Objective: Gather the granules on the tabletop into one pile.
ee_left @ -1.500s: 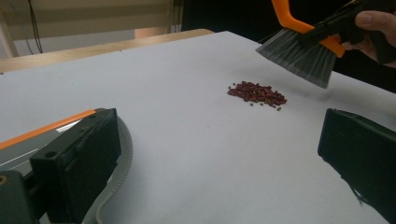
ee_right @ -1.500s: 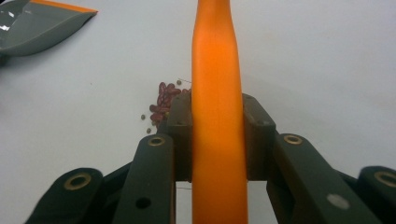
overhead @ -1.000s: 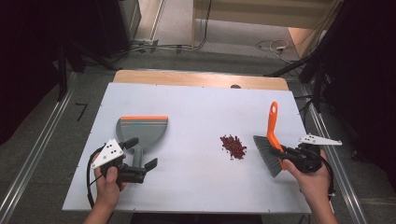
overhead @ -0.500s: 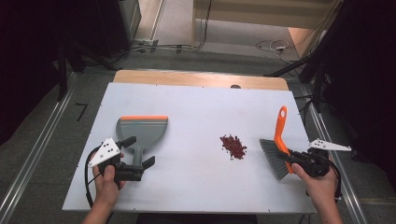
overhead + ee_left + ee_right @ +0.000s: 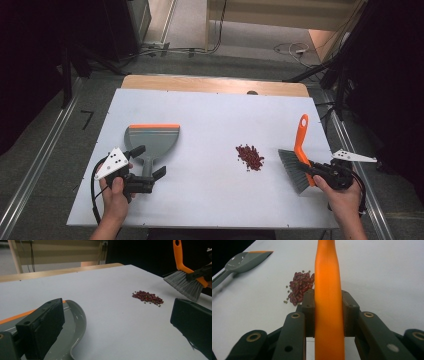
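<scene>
A grey dustpan (image 5: 151, 137) with an orange lip lies on the white table (image 5: 210, 107) at the left, its handle pointing toward the person. My left gripper (image 5: 148, 161) stands open, one jaw on each side of that handle; in the left gripper view the dustpan (image 5: 75, 325) curves beside the left jaw of the left gripper (image 5: 117, 315). A small pile of red beans (image 5: 250, 156) lies right of centre. My right gripper (image 5: 320, 172) is shut on the orange handle of a brush (image 5: 301, 140), whose grey bristles reach the table just right of the beans (image 5: 299, 286).
A wooden strip (image 5: 215, 84) runs along the table's far edge. Dark floor, metal rails and cables surround the table. The table's right edge (image 5: 325, 135) lies close beside the brush.
My right gripper has carried the brush a little to the right and lower. The left gripper, dustpan and beans have stayed put.
</scene>
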Demonstrator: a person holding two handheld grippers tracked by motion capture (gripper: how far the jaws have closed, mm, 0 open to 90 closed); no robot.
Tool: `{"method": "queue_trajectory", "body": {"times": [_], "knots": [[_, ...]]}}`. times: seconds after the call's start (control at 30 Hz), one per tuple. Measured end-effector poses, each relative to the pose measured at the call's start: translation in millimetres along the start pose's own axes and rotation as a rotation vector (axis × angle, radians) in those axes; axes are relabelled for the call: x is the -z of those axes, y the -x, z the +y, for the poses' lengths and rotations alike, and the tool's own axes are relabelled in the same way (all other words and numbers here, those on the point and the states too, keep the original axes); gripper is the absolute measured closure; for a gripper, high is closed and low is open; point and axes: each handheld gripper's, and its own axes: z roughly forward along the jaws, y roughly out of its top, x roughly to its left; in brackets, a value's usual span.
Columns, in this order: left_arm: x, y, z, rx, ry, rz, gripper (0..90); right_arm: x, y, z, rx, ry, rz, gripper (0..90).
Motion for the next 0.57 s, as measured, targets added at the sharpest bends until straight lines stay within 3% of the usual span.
{"method": "queue_trajectory", "body": {"times": [0.2, 0.57], "knots": [[1.0, 2.1, -0.5, -0.021, -0.003, 0.02, 0.0, 0.9, -1.3, -0.5, 0.011, -0.003, -0.011, 68.8], [7.1, 2.3, 2.3, -0.035, 0.036, 0.028, 0.0, 1.8, -3.9, 0.5, 0.013, 0.005, -0.005, 68.7]]}}
